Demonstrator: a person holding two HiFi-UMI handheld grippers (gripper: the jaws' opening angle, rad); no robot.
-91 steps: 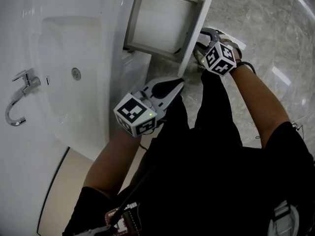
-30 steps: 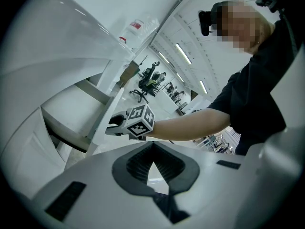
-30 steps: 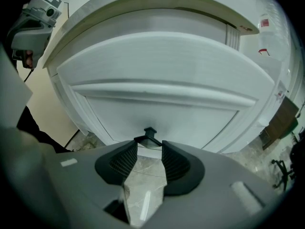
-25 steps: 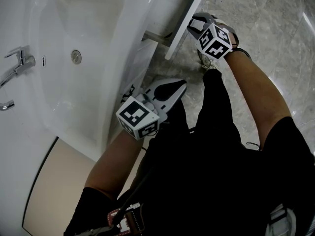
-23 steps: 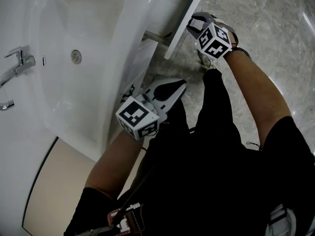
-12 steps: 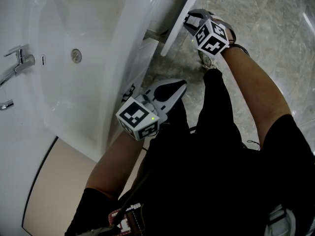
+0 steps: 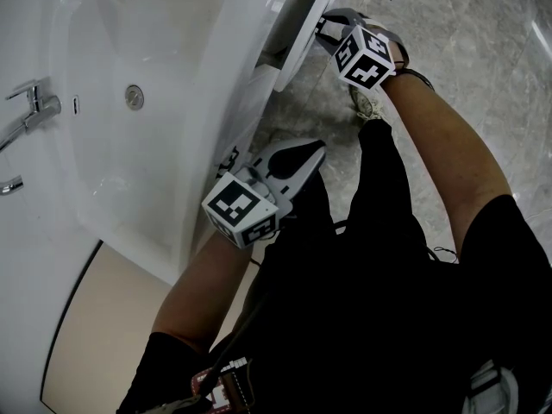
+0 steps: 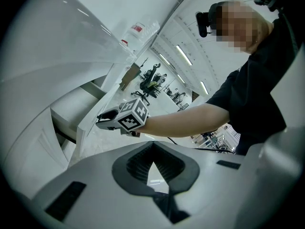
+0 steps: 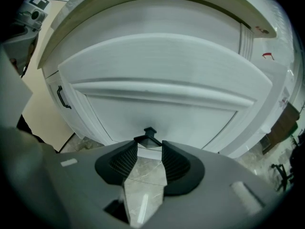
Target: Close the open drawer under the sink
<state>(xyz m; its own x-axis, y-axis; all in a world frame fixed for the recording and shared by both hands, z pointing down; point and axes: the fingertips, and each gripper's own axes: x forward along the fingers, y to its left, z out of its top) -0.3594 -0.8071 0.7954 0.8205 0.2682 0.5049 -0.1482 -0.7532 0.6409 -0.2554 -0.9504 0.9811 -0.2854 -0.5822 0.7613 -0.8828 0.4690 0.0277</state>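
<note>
The white drawer (image 7: 302,28) under the sink stands almost flush with the cabinet, only its front edge showing. My right gripper (image 7: 328,26) is against that front. In the right gripper view the drawer front (image 9: 157,66) fills the picture and its small dark knob (image 9: 149,130) sits right at the tips of my right gripper (image 9: 149,149). The jaws stand apart and I see no pad pressing on the knob. My left gripper (image 7: 312,151) hangs lower beside the cabinet, tips together, holding nothing. In the left gripper view, the left gripper (image 8: 152,147) faces the right one's marker cube (image 8: 135,117).
The white sink basin (image 7: 129,102) with its tap (image 7: 30,115) lies at the left. A cabinet door with a black handle (image 9: 62,98) stands beside the drawer. Marble floor (image 7: 466,33) spreads to the right, and a person's shoe (image 7: 366,103) is below the right gripper.
The drawer front has slid in toward the cabinet, with the right gripper following it up and to the left. The left gripper has kept still.
</note>
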